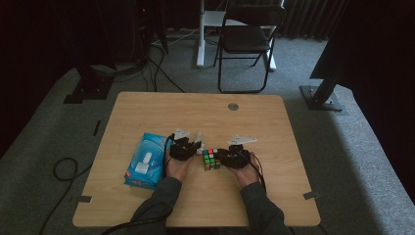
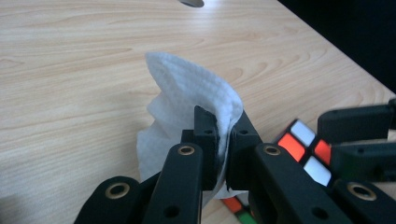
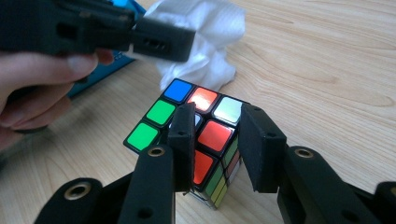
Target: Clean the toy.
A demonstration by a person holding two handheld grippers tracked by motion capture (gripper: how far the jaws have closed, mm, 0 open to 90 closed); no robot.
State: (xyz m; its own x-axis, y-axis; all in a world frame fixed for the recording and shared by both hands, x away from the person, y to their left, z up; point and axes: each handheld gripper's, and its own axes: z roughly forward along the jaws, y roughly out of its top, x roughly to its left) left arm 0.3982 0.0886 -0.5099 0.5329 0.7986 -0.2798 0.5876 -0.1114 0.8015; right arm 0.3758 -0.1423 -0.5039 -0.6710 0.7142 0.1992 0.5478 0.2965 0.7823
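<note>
Forearms: two grey sleeves enter from the near edge of the desk (image 1: 147, 105), one hand on each tool.
Right tool (image 1: 229, 155): jaws narrow, clamped on a corner of the puzzle cube (image 1: 211, 159); in the right gripper view one jaw lies on the cube's top face, the other against its side.
Puzzle cube: resting on the desk near the middle, between the two hands; top shows blue, green, red and white squares.
Left tool (image 1: 197, 146): jaws nearly closed, pinching a white wipe (image 2: 187, 100); the wipe stands up crumpled from between the jaws, just left of the cube.
Wipes pack (image 1: 145, 160): blue, flat on the desk, left of the left hand, white flap on top.
Desk, far side: round grey cap (image 1: 233, 106) near the far edge.
Beyond the desk: black folding chair (image 1: 247, 36) on grey carpet.
</note>
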